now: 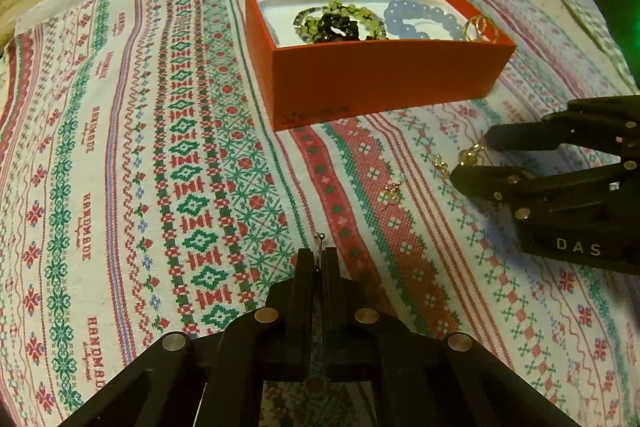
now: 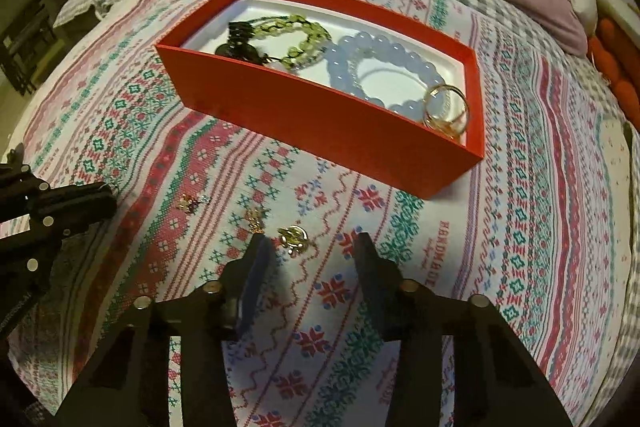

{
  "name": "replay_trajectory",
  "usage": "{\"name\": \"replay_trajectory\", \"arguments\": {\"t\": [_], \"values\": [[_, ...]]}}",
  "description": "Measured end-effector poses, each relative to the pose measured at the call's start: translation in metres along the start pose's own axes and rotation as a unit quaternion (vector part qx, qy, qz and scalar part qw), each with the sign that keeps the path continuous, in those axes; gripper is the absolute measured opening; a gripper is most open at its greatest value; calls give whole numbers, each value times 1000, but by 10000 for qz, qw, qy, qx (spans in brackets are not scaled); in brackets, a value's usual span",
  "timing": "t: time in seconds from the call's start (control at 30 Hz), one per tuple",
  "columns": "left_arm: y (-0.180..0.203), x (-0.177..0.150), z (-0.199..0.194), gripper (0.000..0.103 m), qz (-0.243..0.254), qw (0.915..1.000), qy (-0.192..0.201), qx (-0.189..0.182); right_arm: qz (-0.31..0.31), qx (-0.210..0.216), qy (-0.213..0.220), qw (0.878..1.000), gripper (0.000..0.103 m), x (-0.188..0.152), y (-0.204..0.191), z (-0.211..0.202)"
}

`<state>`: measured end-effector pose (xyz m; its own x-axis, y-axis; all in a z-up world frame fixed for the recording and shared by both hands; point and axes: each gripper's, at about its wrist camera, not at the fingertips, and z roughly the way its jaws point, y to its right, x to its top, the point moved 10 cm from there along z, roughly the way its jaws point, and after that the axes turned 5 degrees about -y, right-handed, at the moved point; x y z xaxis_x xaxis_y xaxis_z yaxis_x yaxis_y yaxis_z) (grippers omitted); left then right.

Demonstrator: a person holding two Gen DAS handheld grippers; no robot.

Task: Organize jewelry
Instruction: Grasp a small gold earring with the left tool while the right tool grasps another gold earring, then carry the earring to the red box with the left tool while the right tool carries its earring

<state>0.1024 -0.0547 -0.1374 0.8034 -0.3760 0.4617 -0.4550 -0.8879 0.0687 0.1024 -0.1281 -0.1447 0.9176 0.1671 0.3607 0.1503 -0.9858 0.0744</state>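
— Gold earring (image 2: pixel 293 238) is seen on the patterned cloth (image 2: pixel 520 227), just ahead of the spread right gripper (image 2: pixel 316 247), nearer its left finger; nothing is pinched.
— And the left gripper (image 1: pixel 319 259)?
— It is pressed together on a thin pin (image 1: pixel 319 241); the red box (image 2: pixel 320 123) lies beyond.
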Motion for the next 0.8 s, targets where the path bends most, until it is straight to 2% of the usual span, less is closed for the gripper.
{"name": "replay_trajectory", "arguments": {"t": [0.47,0.8], "values": [[-1,0,0,0,-17,10000,-23,19,-115,175,85,9997,15,6,-6,2],[-3,-1,0,0,-61,10000,-24,50,-34,240,59,9997,15,6,-5,2]]}}
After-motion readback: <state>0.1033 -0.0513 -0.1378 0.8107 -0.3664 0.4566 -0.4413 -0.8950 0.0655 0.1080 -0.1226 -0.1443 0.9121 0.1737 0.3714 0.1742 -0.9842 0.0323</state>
